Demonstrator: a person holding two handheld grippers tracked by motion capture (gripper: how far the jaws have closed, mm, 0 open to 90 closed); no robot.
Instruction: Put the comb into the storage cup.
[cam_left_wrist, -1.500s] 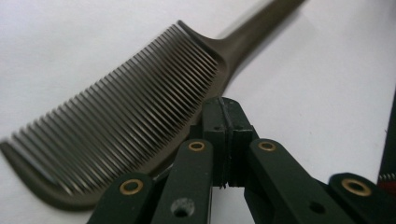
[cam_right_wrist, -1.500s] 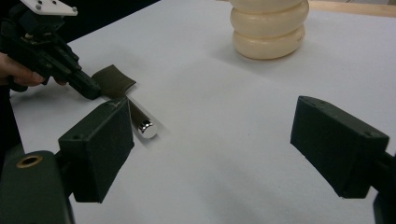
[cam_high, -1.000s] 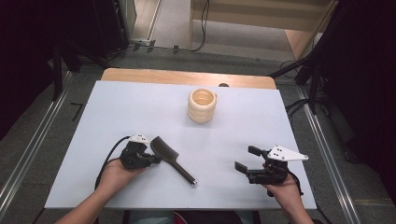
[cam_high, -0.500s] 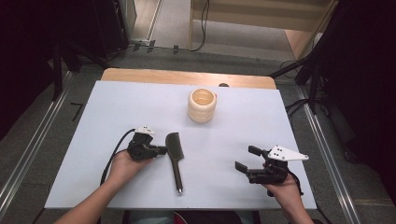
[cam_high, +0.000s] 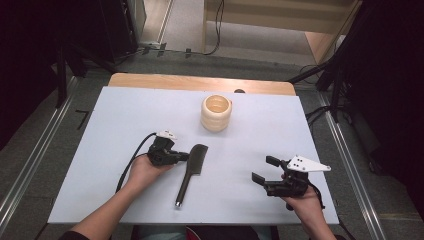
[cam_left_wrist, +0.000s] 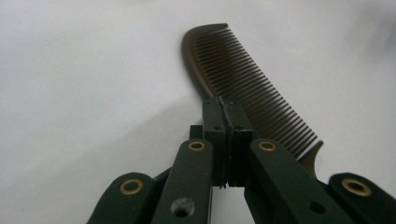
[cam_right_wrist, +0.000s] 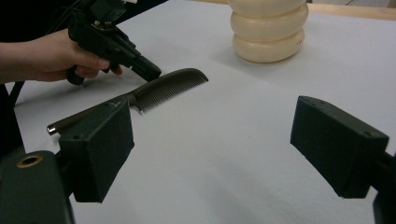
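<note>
Comb (cam_high: 192, 166) lies flat, closed left gripper (cam_high: 186, 157) touching its spine.

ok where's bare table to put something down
The widest free patch lies between the comb and the right gripper. The far left corner of the table, left of the ridged cup, is bare too. It is crowded where the left gripper meets the comb.

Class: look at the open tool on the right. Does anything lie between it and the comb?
Nothing visible does. Bare white table separates the right tool from the comb; the cup stands farther back.
</note>
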